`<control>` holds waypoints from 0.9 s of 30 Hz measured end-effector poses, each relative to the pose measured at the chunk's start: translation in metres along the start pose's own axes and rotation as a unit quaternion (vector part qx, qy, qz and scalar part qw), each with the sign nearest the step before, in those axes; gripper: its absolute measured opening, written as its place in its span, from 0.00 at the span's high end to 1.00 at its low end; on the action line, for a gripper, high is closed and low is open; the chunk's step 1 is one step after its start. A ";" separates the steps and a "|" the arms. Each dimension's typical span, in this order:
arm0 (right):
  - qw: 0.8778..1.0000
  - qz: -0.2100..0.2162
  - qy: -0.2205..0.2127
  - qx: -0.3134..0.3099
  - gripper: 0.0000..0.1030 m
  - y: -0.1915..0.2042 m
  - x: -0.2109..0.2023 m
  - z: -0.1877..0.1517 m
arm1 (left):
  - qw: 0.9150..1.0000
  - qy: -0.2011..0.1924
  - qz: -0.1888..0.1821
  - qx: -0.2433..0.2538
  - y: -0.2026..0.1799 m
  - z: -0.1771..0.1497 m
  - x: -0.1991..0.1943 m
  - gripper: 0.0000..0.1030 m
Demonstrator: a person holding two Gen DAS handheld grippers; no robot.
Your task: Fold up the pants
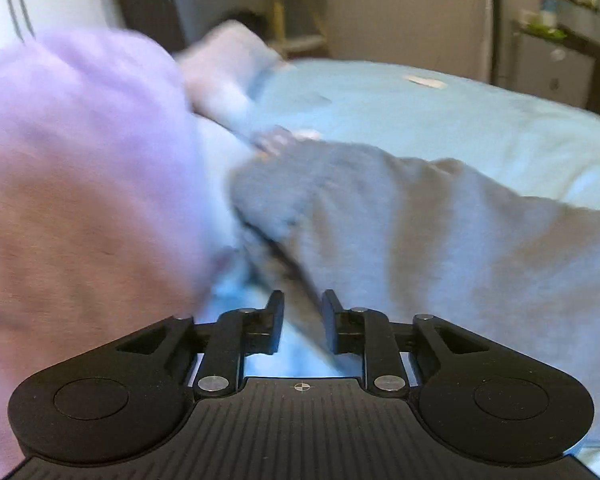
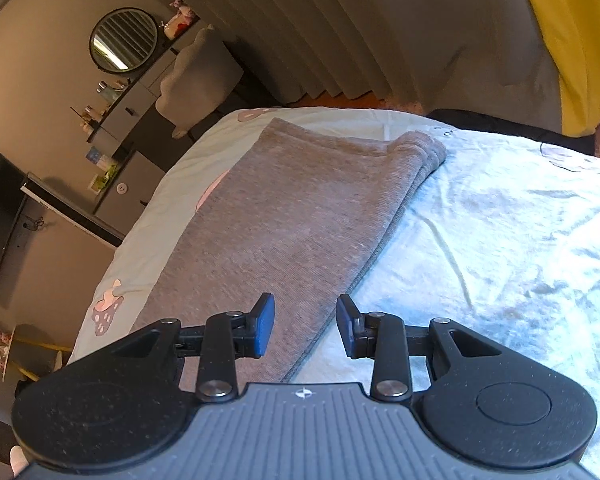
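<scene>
Grey pants (image 2: pixel 284 208) lie folded into a long flat strip on the light blue bed sheet (image 2: pixel 500 240), with the cuffs stacked at the far end. My right gripper (image 2: pixel 305 312) hovers over the near long edge of the strip. Its jaws are open and the pads press on nothing. In the left wrist view the grey pants (image 1: pixel 420 232) are rumpled and blurred across the sheet (image 1: pixel 440 120). My left gripper (image 1: pixel 302 304) sits low at their near edge, open, with a fold of grey cloth running under the gap and no pad touching it.
A blurred lilac cloth mass (image 1: pixel 84 168) fills the left side, close to my left gripper. A dresser with a round mirror (image 2: pixel 124 40) stands beyond the bed's left edge, with a curtain (image 2: pixel 340 20) behind. A person in a yellow top (image 2: pixel 572 40) is at the far right.
</scene>
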State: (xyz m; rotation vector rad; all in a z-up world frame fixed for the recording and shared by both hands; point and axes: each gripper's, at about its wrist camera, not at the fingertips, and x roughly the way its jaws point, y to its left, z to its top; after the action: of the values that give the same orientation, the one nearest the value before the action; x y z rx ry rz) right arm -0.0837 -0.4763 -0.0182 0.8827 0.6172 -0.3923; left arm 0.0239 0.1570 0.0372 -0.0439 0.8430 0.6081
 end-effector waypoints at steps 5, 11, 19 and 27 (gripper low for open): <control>1.000 -0.002 -0.008 0.000 0.68 -0.006 0.007 0.009 | 0.997 -0.065 -0.042 0.022 -0.017 0.001 -0.041 0.44; 1.000 -0.005 0.011 0.017 0.69 -0.010 0.028 0.016 | 0.978 -0.069 -0.194 0.017 -0.065 0.003 -0.063 0.28; 0.998 -0.013 0.027 0.053 0.80 -0.014 0.037 0.019 | 0.949 -0.040 -0.312 0.011 -0.147 -0.039 -0.051 0.19; 0.996 -0.001 0.017 0.083 0.79 -0.033 0.037 0.017 | 0.944 -0.004 -0.324 0.060 -0.172 -0.068 -0.032 0.19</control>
State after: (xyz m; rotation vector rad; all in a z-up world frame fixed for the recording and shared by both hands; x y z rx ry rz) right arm -0.0677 -0.5120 -0.0532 1.0492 0.6240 -0.4359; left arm 0.0503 -0.0198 -0.0201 -0.1994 0.7967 -0.0648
